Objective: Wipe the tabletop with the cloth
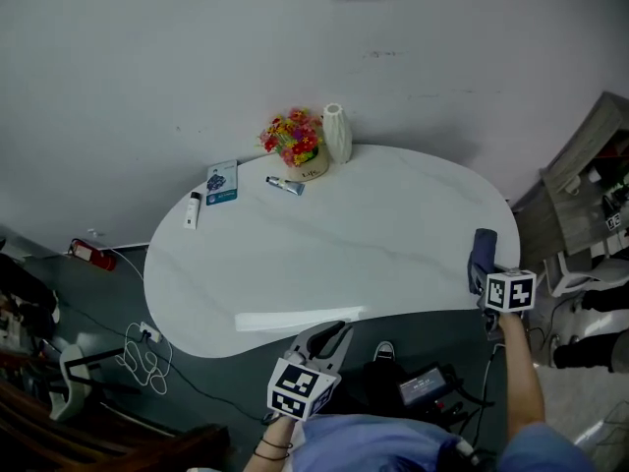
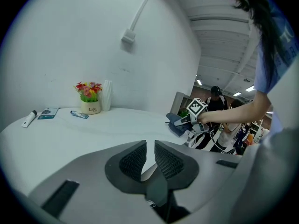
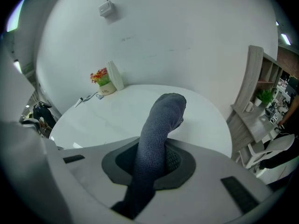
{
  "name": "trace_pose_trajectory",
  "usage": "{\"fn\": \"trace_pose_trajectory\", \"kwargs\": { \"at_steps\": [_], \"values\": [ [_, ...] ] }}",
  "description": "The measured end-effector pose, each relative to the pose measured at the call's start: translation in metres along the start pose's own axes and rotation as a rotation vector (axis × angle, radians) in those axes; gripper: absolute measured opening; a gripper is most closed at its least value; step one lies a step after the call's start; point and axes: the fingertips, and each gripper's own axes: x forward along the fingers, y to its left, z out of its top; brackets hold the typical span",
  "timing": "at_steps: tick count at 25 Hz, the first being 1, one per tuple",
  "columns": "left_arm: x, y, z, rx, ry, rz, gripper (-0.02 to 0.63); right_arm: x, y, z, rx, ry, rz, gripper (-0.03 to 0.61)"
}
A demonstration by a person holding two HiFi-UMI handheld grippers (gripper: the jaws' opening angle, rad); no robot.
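Right gripper [image 3: 155, 158] clamps the grey-blue cloth [image 3: 161, 120] at the tabletop [image 1: 324, 244] edge; the cloth hides most of both pads. Left gripper [image 2: 149, 158]: jaws slightly apart, empty.

Flower pot [image 1: 300, 151] beside white vase [image 1: 337, 133]; tube [image 1: 285, 185], blue packet [image 1: 222, 182] near.

Flower pot [image 2: 92, 108], left of frame: print reads "Life". Print on packet [image 2: 48, 113] and tube [image 2: 79, 114] too small to read.
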Motion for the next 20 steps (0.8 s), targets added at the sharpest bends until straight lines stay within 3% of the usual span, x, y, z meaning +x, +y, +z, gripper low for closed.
{"fn": "trace_pose_trajectory", "kwargs": {
  "at_steps": [4,9,20],
  "values": [
    [-0.053,0.034,-0.025,-0.014,-0.005,0.034,0.049,0.004,0.078,-0.005,-0.039,-0.001,0.049,0.061],
    [-0.134,0.097,-0.065,-0.067,-0.01,0.138,0.049,0.019,0.202,-0.016,-0.104,0.009,0.147,0.061],
    [-0.294,0.203,-0.152,-0.22,-0.042,0.408,0.049,0.058,0.522,-0.065,-0.366,0.069,0.508,0.061]
  ]
}}
